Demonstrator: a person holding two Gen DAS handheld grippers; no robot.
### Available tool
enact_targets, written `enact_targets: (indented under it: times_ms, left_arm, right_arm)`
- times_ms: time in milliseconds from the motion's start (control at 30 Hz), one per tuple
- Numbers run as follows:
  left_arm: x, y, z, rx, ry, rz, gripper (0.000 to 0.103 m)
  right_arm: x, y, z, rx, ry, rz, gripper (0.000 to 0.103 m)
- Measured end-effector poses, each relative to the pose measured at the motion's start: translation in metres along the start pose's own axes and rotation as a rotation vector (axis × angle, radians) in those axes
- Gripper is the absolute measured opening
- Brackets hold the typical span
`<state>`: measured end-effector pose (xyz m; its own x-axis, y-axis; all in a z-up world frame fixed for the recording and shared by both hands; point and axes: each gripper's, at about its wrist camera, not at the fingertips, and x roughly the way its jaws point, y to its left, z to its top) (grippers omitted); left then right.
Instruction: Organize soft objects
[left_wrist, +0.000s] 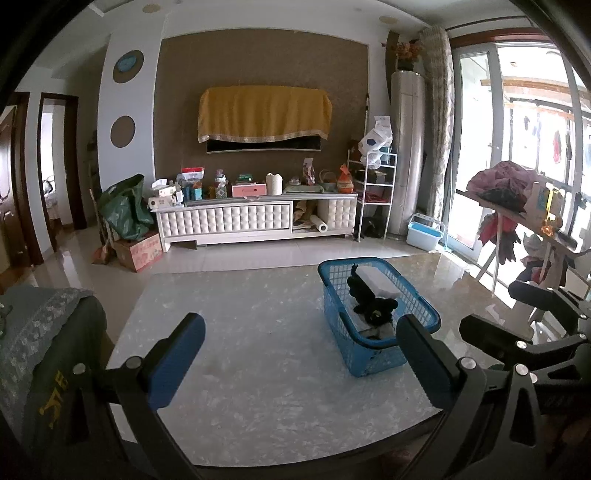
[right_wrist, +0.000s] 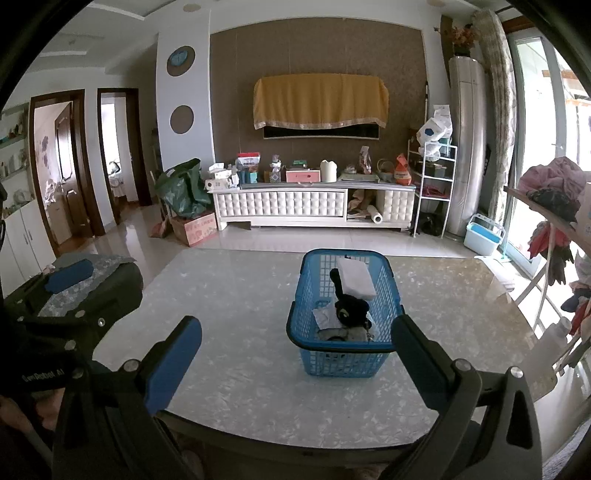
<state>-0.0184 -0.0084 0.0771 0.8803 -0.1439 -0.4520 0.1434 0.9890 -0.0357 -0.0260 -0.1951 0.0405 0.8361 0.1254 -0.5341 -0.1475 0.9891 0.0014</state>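
A blue plastic basket (left_wrist: 384, 354) (right_wrist: 314, 356) stands on the marble table (left_wrist: 240, 350) (right_wrist: 240, 332). In it lie a black plush toy (left_wrist: 373, 306) (right_wrist: 351, 308), a white folded sponge-like block (left_wrist: 376, 282) (right_wrist: 355, 277) and some light cloth (right_wrist: 325, 318). My left gripper (left_wrist: 301, 341) is open and empty, held above the table's near edge, left of the basket. My right gripper (right_wrist: 297, 341) is open and empty, just in front of the basket. The right gripper also shows at the right of the left wrist view (left_wrist: 524, 321).
A chair back with a grey patterned cover (left_wrist: 40, 332) (right_wrist: 85, 280) stands at the table's left. A white TV cabinet (left_wrist: 255, 218) (right_wrist: 314, 206) lies beyond the table. A drying rack with clothes (left_wrist: 517, 206) (right_wrist: 554, 221) stands at the right by the window.
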Motion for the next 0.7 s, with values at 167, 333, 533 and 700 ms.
enact_targets:
  times_ms: [167, 333, 533, 700]
  left_arm:
    - [-0.0013, -0.0024, -0.0008, -0.006, 0.002, -0.008, 0.103]
    - [-0.0014, -0.0026, -0.0004, -0.007, 0.002, -0.010, 0.103]
    - [-0.0050, -0.0052, -0.0001, 0.007, -0.004, -0.010, 0.103]
    - [-0.0057, -0.0055, -0.0003, 0.010, -0.006, -0.012, 0.103]
  right_arm:
    - [-0.0012, 0.0006, -0.0004, 0.001, 0.000, 0.001, 0.103]
    - [-0.0026, 0.0011, -0.0004, 0.007, -0.001, -0.002, 0.103]
    - [-0.0045, 0.0030, -0.0006, 0.009, -0.005, -0.007, 0.103]
    - [-0.0055, 0.0024, -0.0011, 0.010, -0.004, -0.002, 0.103]
